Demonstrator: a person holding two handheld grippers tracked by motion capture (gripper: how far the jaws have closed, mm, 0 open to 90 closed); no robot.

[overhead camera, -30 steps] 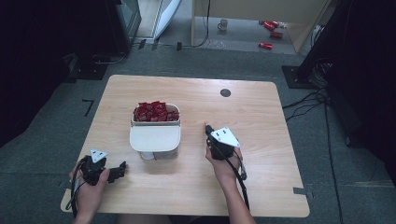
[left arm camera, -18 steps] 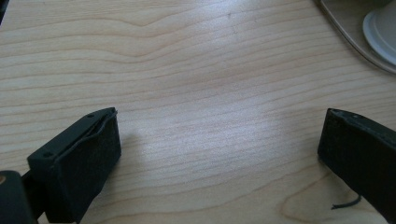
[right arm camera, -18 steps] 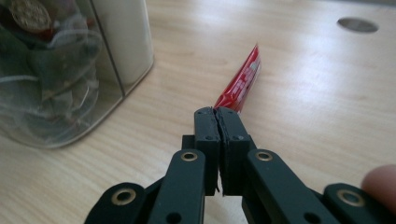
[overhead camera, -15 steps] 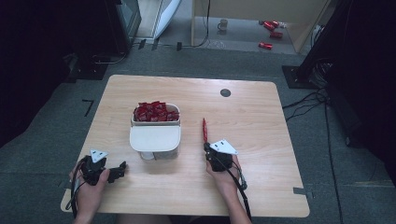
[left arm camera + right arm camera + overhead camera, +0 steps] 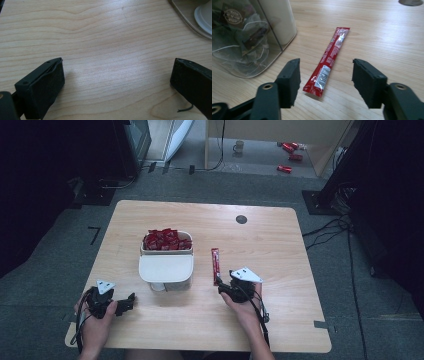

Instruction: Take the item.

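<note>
Now right claw (image 5: 325,77) wide open, drawn back from red sachet (image 5: 327,61), left claw (image 5: 117,82) open, empty

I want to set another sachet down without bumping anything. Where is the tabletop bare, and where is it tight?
Bare wood: the right side, between the red sachet and the table's right edge; also the far strip behind the container. Tight: the lane between container and sachet, with the open right gripper at its near end. The left gripper sits near the left corner.

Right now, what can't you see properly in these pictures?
- Writing on the red packet: too small, blurred, right gripper view.
- White lid: cut off by the left gripper view's edge.
- Lower compartment of the container: hidden under its white top, high view.
</note>
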